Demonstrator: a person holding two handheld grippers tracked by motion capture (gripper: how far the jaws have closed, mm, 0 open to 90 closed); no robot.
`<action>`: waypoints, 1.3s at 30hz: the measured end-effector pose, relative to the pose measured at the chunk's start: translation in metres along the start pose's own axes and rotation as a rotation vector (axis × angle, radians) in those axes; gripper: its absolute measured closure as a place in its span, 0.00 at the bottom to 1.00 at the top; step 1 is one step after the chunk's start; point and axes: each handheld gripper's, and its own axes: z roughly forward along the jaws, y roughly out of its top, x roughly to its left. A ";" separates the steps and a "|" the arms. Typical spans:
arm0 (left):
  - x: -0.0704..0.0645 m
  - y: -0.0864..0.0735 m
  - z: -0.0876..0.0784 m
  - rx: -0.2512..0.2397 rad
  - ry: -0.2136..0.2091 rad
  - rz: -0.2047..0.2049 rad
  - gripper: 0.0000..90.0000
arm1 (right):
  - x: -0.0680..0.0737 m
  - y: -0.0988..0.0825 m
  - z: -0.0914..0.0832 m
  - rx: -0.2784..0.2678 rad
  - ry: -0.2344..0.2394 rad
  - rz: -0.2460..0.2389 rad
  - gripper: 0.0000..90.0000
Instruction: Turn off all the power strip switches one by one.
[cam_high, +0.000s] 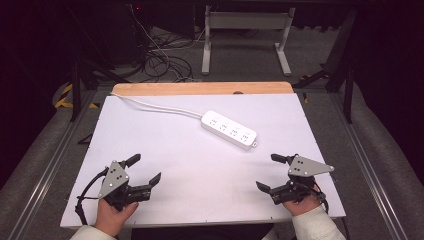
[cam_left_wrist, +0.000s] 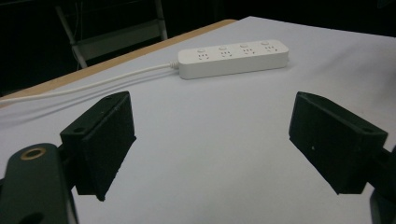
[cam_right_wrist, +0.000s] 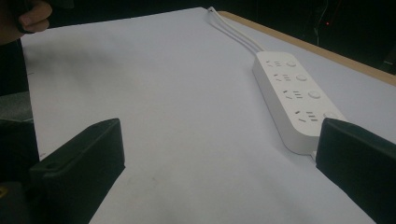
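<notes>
I held both tools wide open — left tool, right tool — empty on the near tabletop, power strip lay farther off.

white power strip with white cord, white table sheet, tan wooden table edge, black left gripper, black right gripper, grey top plates

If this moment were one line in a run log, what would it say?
left gripper: open, empty | right gripper: open, empty | power strip: flat on table, untouched, beyond both grippers | cord: runs to far left edge
</notes>
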 end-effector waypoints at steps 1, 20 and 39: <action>0.000 0.000 0.000 0.001 0.001 0.004 0.17 | 0.000 0.000 0.000 0.000 0.000 0.003 0.02; -0.001 0.000 0.000 0.010 0.015 0.011 0.17 | -0.004 0.007 0.001 0.023 -0.032 -0.014 0.04; 0.000 0.000 -0.001 0.006 0.023 0.011 0.17 | -0.029 0.043 0.023 0.116 0.002 0.091 0.16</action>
